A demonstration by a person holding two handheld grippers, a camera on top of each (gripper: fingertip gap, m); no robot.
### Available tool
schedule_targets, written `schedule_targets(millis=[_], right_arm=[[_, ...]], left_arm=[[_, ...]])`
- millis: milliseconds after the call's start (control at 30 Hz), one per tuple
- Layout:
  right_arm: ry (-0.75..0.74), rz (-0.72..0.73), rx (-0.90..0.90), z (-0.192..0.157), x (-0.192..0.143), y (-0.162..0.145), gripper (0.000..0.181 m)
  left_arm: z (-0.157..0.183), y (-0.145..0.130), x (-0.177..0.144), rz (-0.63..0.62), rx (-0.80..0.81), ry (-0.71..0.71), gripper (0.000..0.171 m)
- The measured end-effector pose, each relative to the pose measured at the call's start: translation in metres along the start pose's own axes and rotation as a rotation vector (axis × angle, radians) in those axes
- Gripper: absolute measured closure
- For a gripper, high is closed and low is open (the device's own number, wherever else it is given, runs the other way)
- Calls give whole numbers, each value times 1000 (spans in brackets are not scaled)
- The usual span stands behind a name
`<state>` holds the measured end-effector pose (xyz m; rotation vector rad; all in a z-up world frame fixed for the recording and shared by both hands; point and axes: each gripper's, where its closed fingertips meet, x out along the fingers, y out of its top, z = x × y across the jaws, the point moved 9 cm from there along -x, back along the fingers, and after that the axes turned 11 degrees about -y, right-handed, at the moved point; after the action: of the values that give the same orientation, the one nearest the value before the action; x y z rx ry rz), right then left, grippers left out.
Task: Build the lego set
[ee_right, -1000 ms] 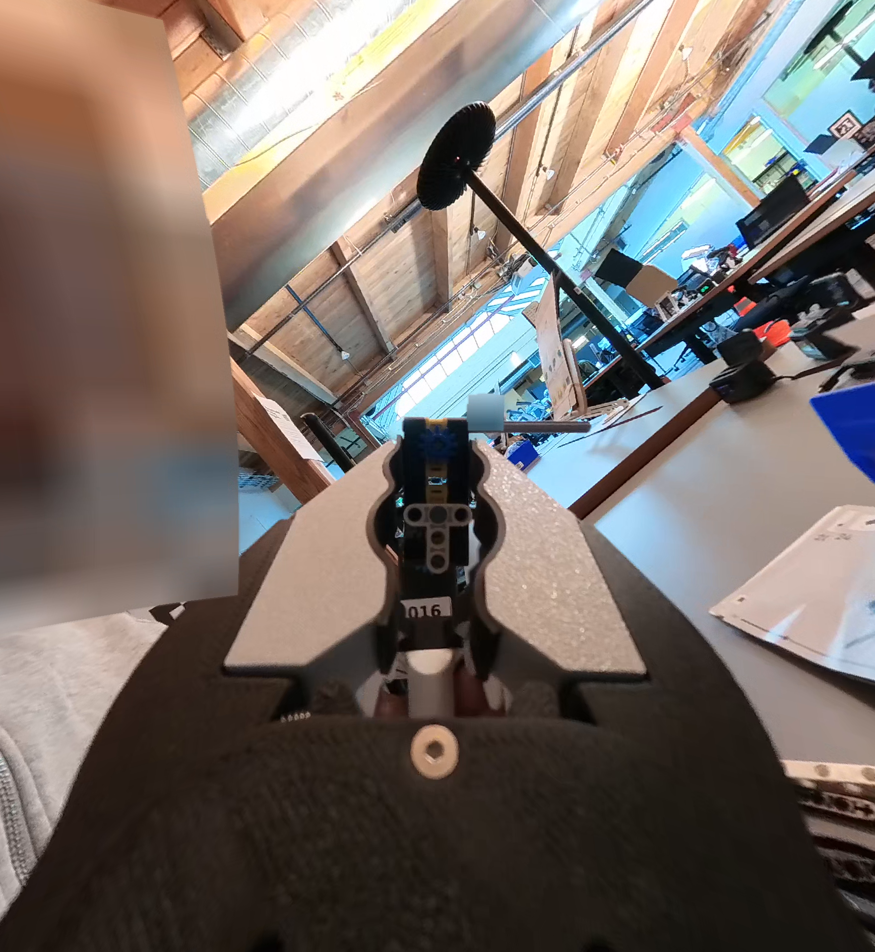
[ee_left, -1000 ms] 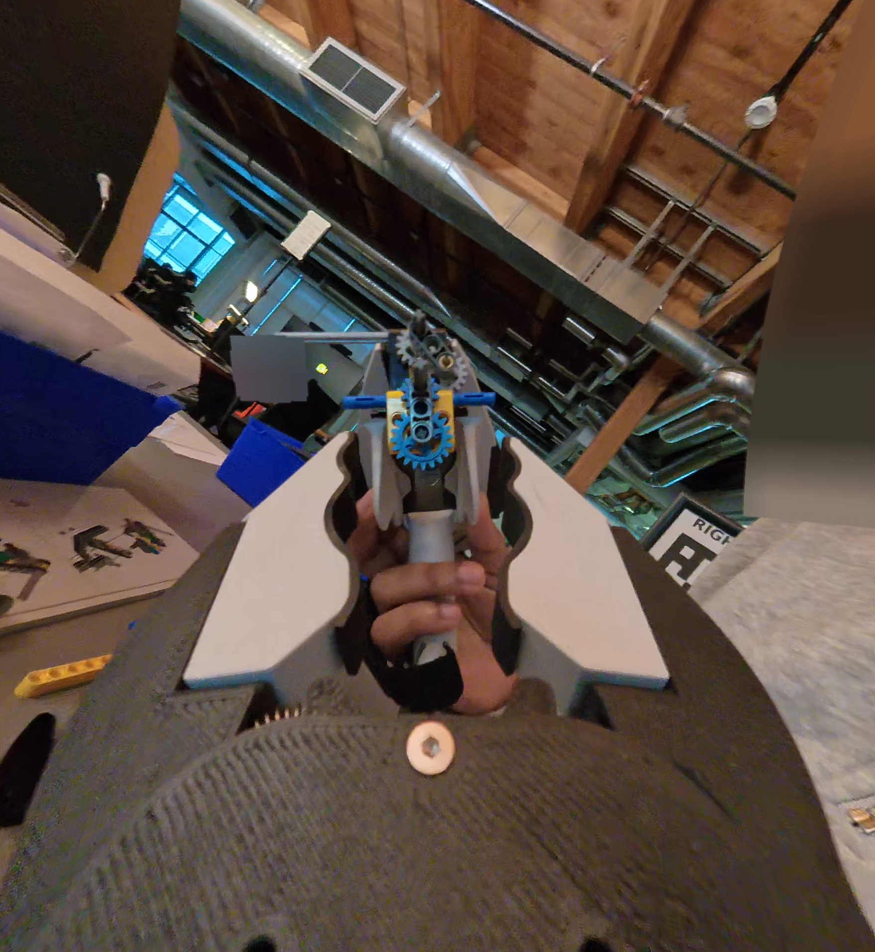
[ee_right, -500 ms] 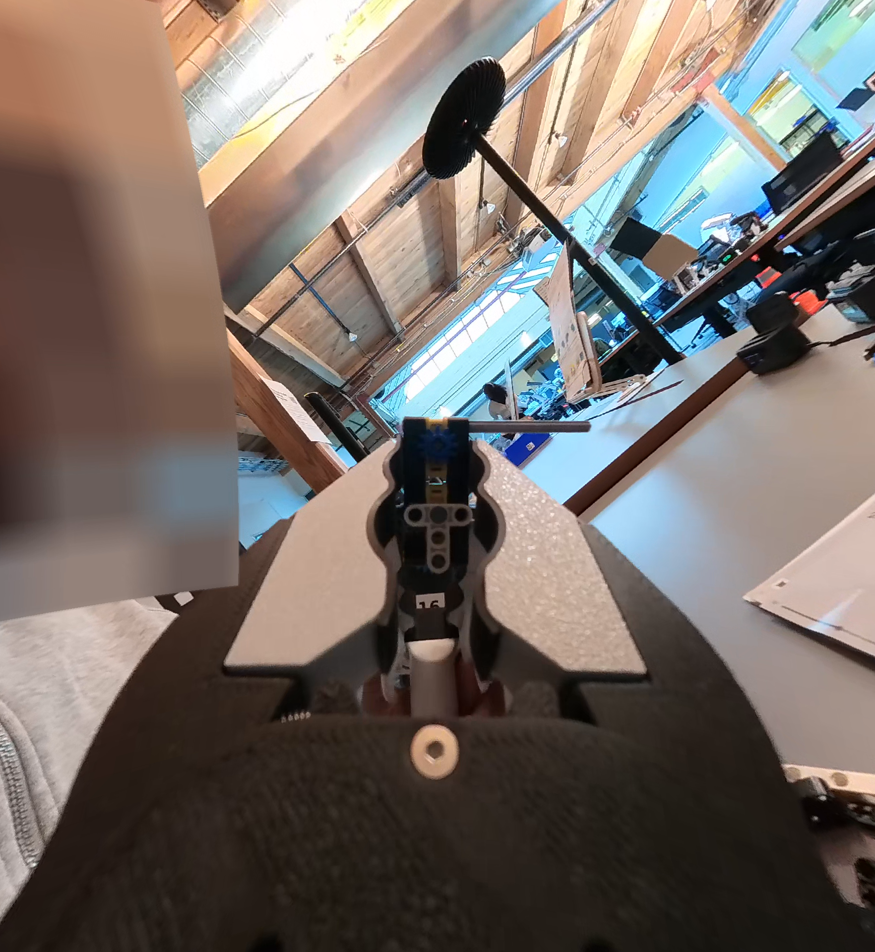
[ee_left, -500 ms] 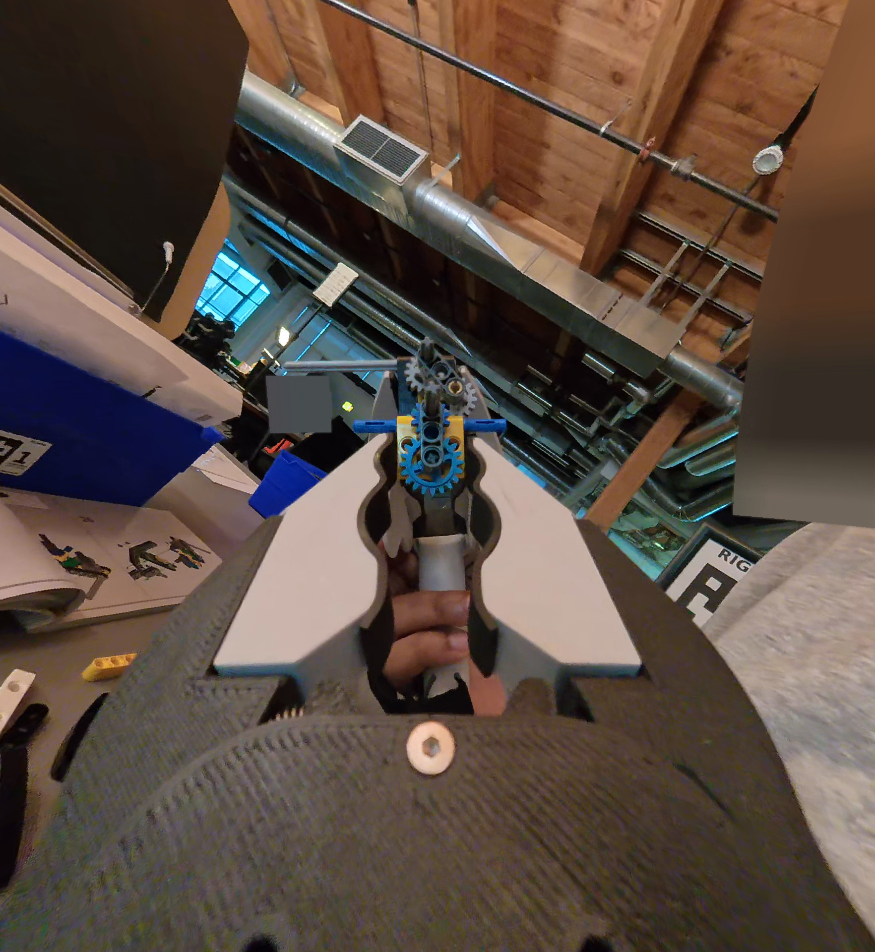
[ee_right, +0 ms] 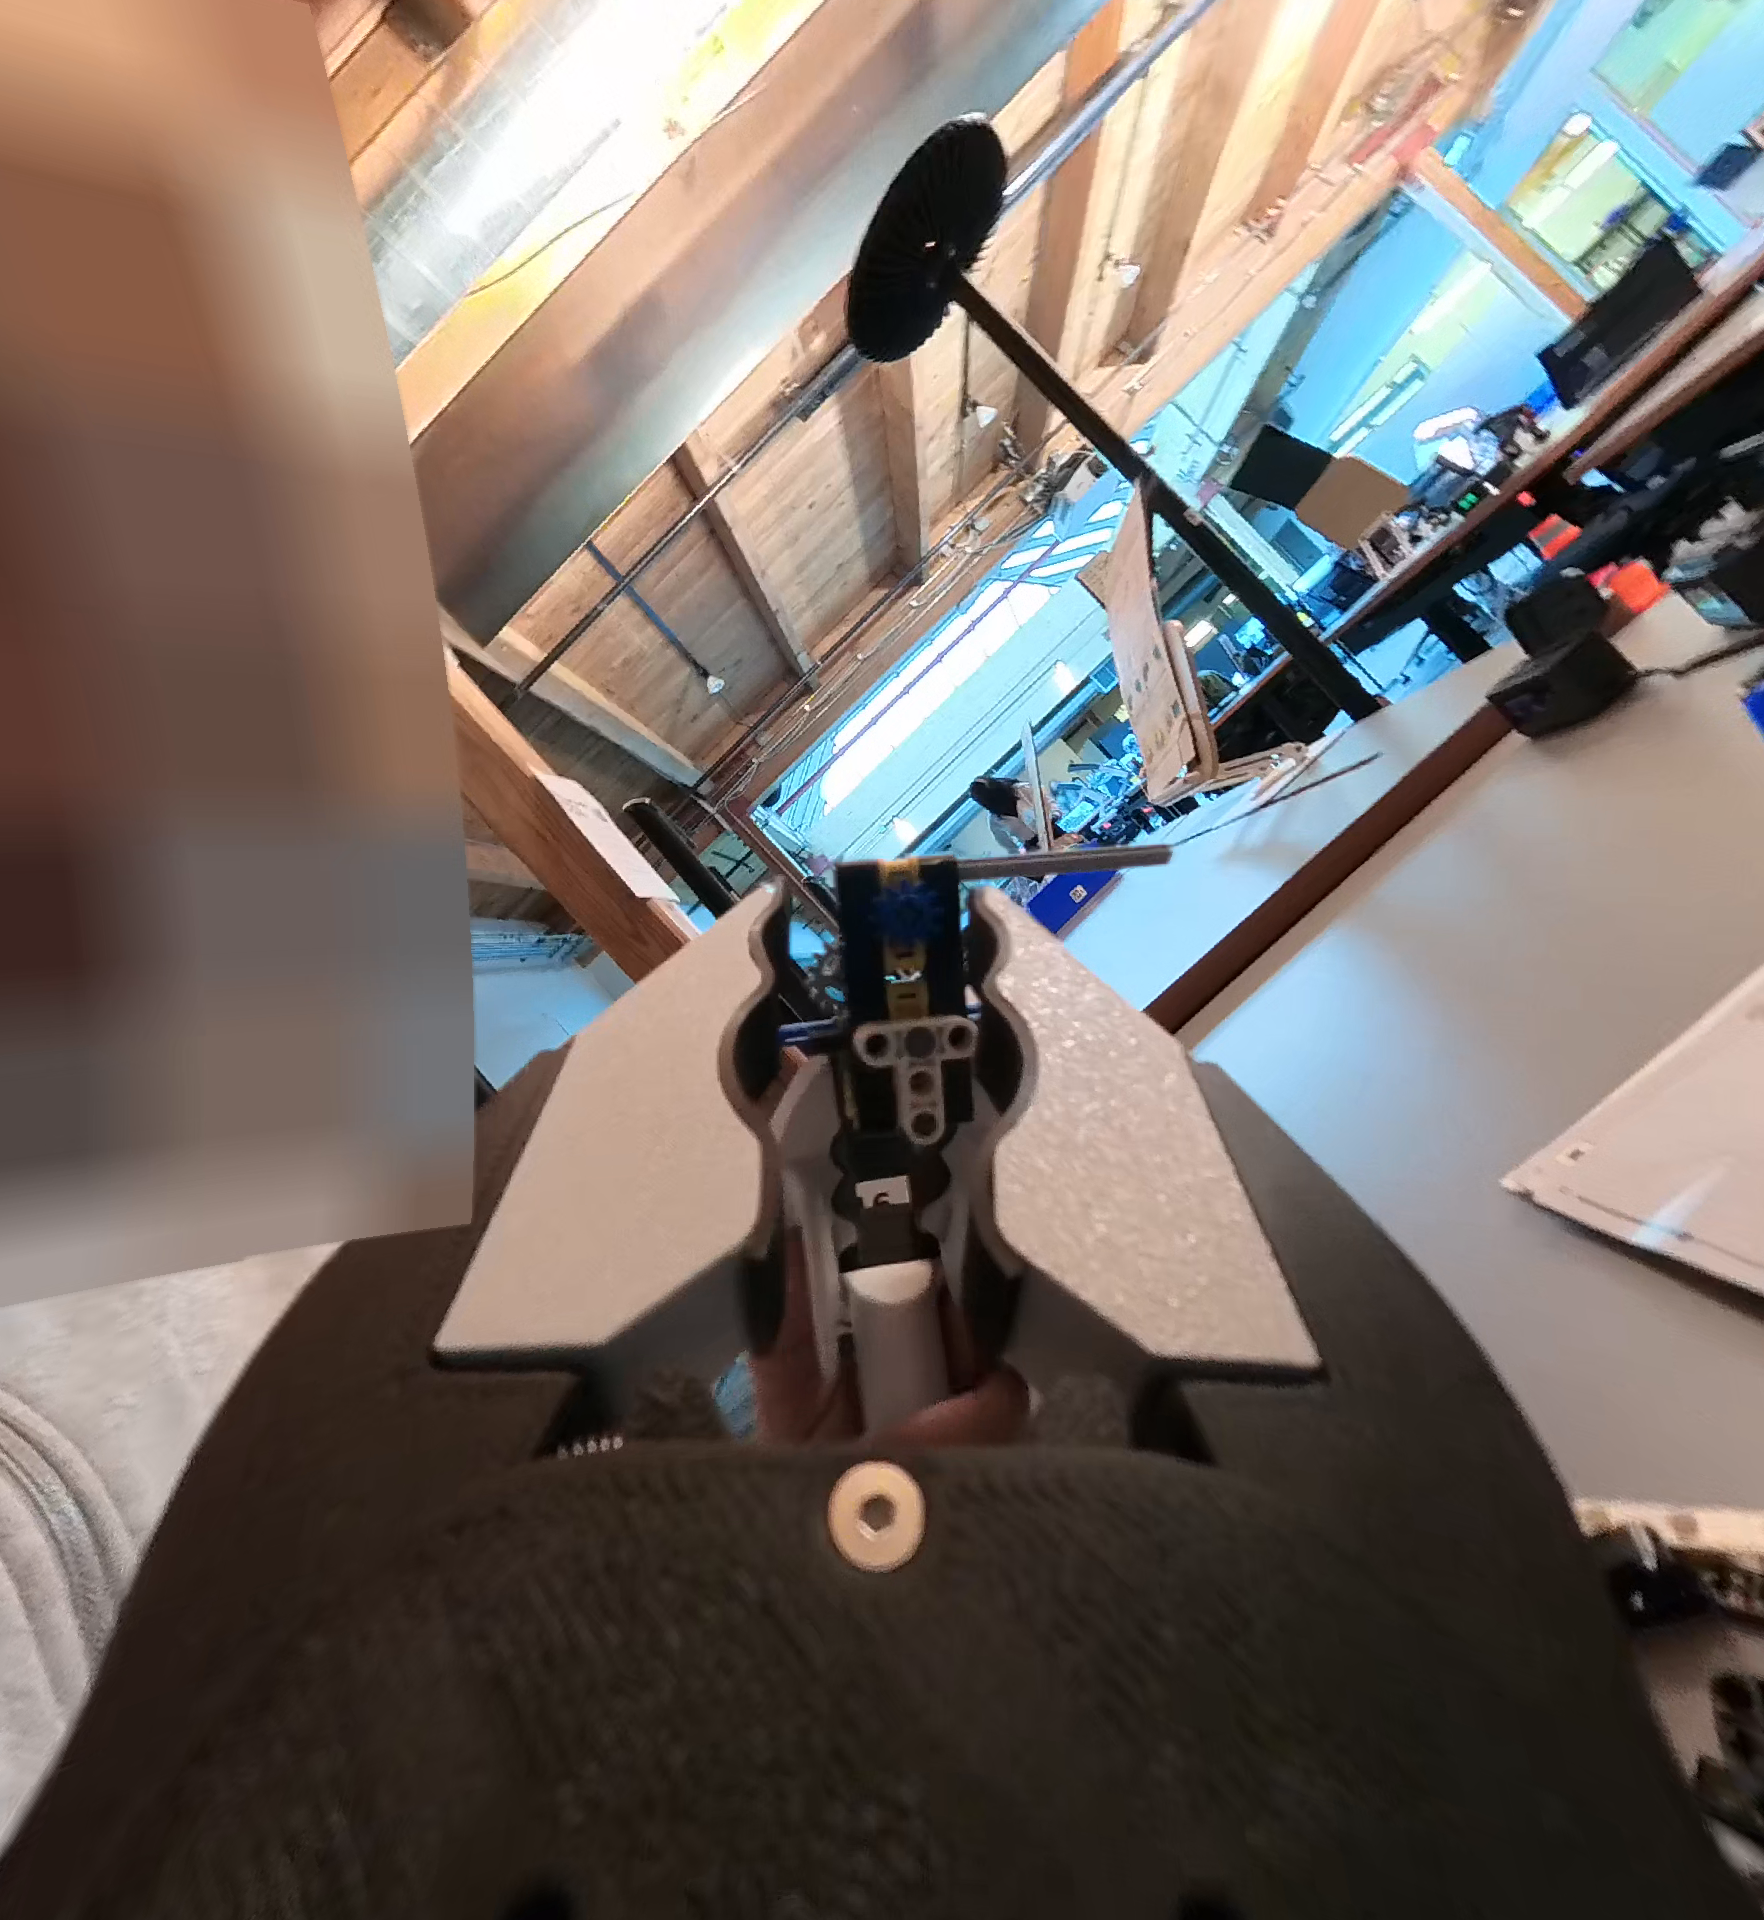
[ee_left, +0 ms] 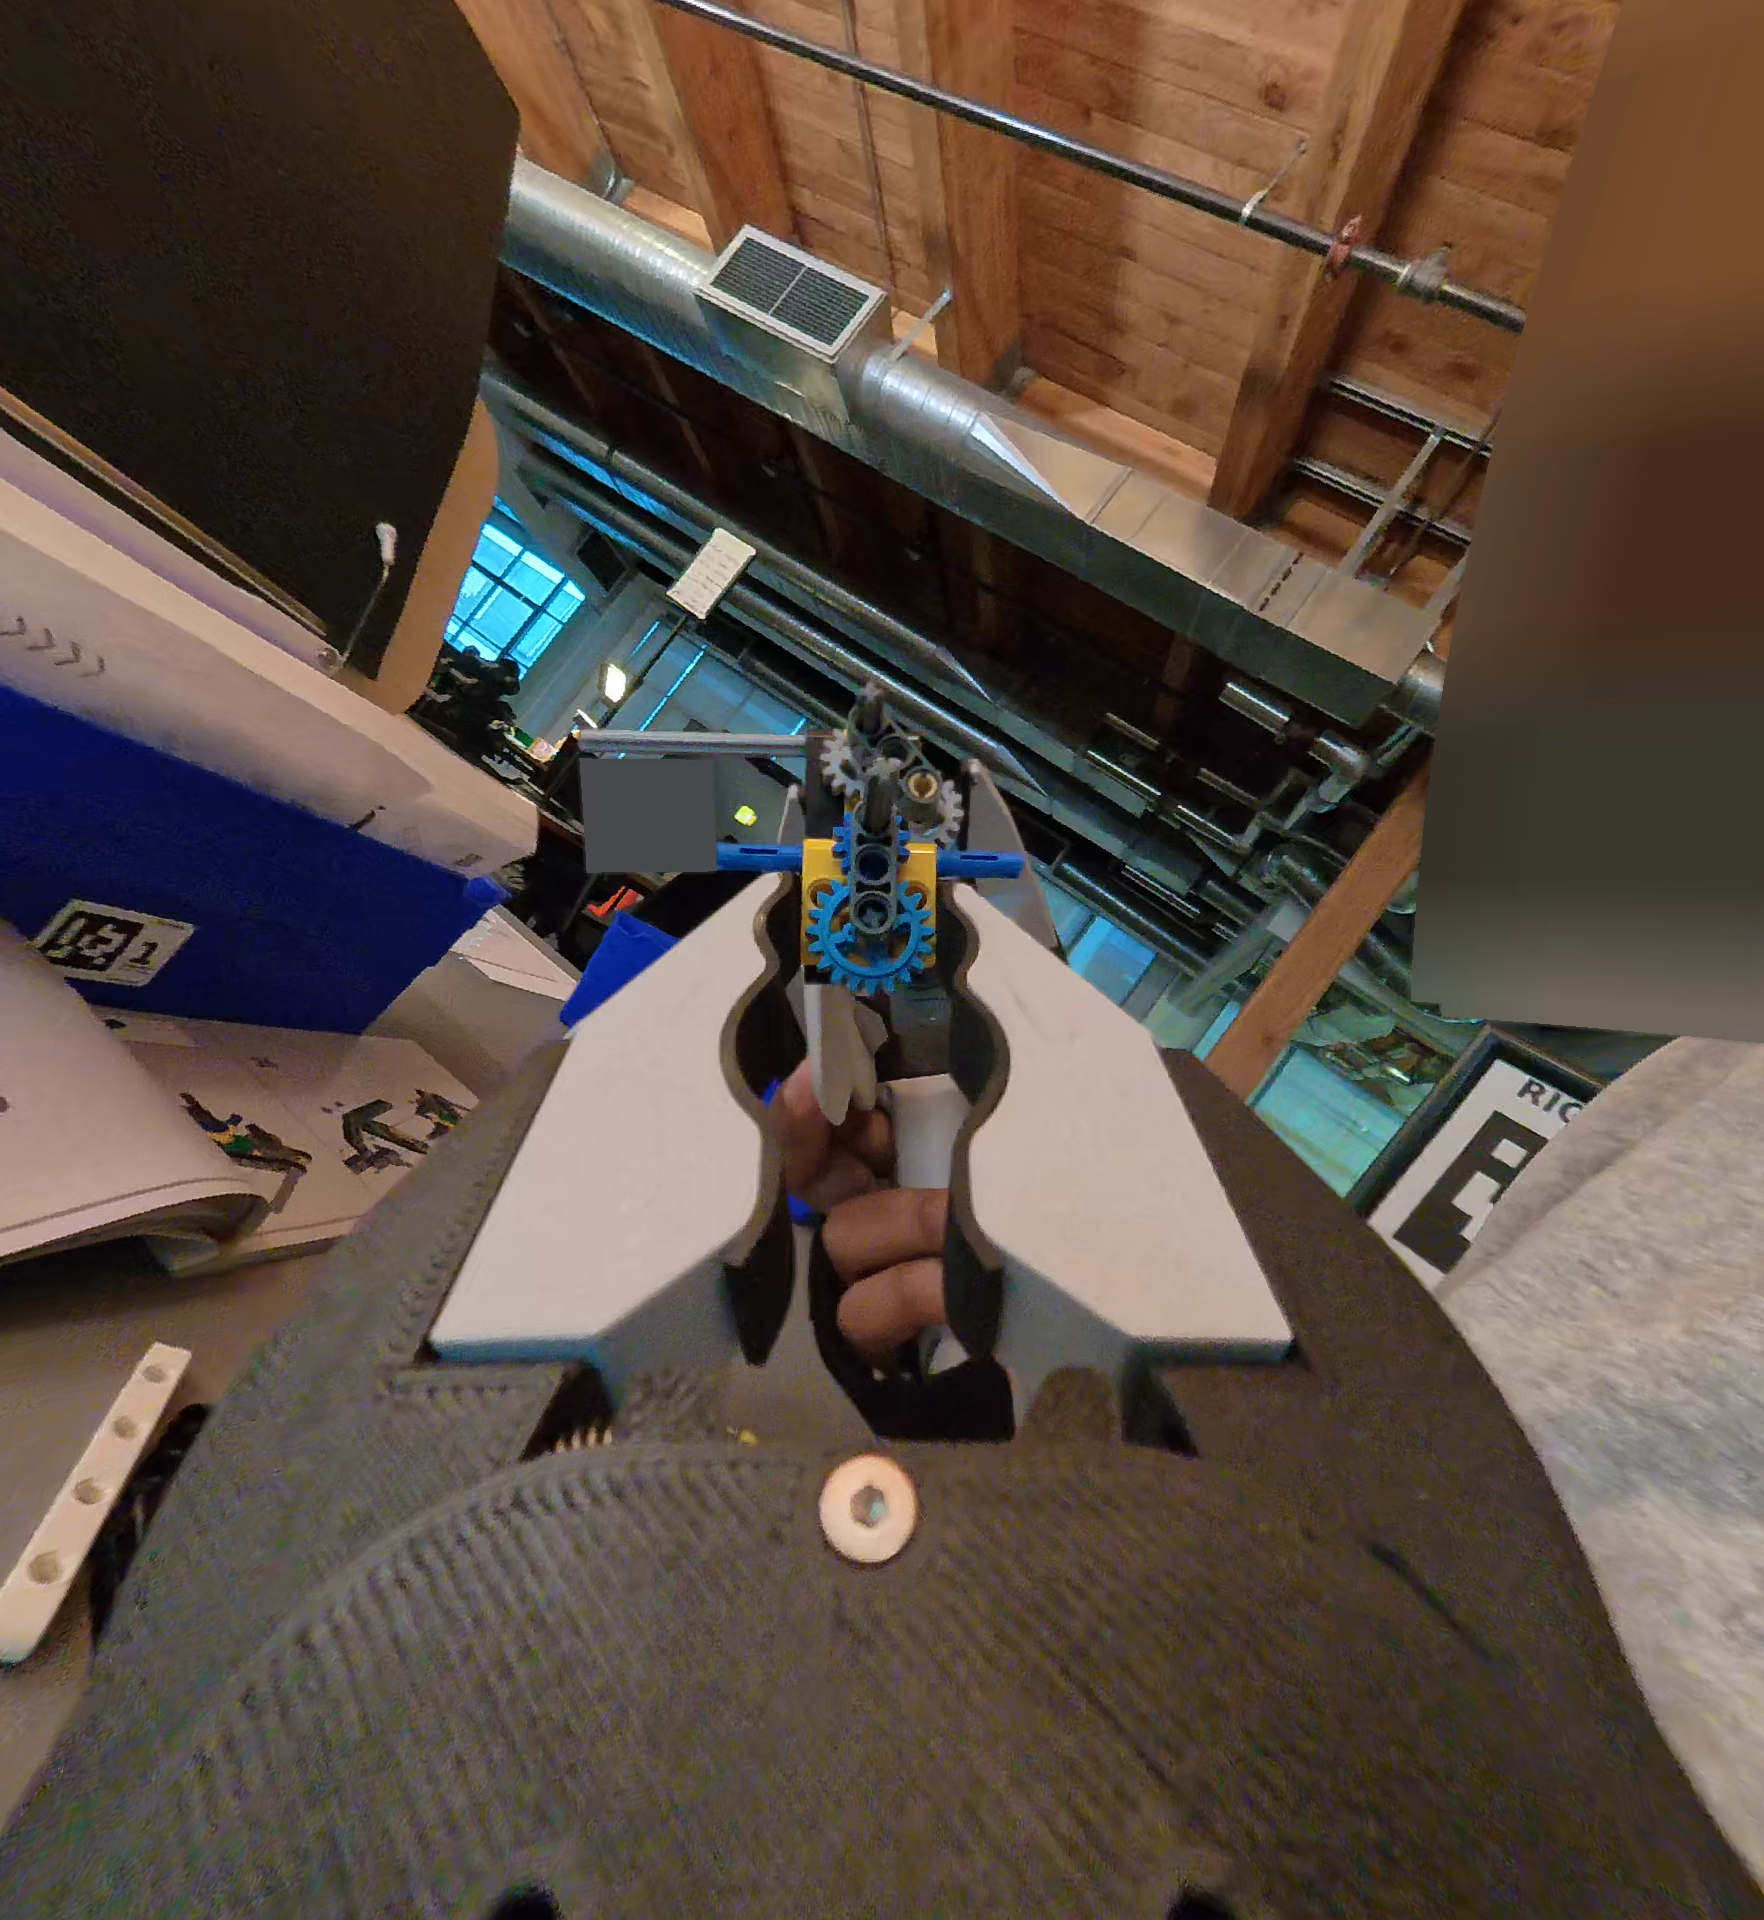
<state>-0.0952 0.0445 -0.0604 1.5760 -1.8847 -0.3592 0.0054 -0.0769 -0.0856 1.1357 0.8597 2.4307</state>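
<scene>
Both grippers, left gripper (ee_left: 870, 914) and right gripper (ee_right: 899, 935), clamp one geared Lego assembly (ee_left: 870, 904) (blue gear facing left camera) at frame centre.

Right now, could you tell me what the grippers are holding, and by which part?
Both the left gripper and right gripper clamp one lego gear assembly from opposite sides.
</scene>
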Motion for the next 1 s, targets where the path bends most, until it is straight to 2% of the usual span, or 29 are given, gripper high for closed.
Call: schedule_targets(millis=[167, 333, 500, 633, 867, 1000], right_arm=[[-53, -28, 10, -1, -11, 8, 148], [-157, -40, -115, -9, -33, 23, 147], [-313, 11, -281, -12, -66, 42, 149], [-394, 73, -327, -11, -90, 55, 149], [-444, 128, -333, -9, -112, 65, 151], [-445, 136, -333, -9, -113, 67, 153]], left_arm=[[-2, 10, -14, 7, 17, 44, 149], [-3, 31, -44, -52, 68, 158, 149], [-5, 61, -77, -218, 167, 307, 149], [-11, 77, -94, -387, 220, 377, 149], [-25, 71, -105, -637, 284, 365, 149], [-32, 61, -109, -725, 291, 366, 149]])
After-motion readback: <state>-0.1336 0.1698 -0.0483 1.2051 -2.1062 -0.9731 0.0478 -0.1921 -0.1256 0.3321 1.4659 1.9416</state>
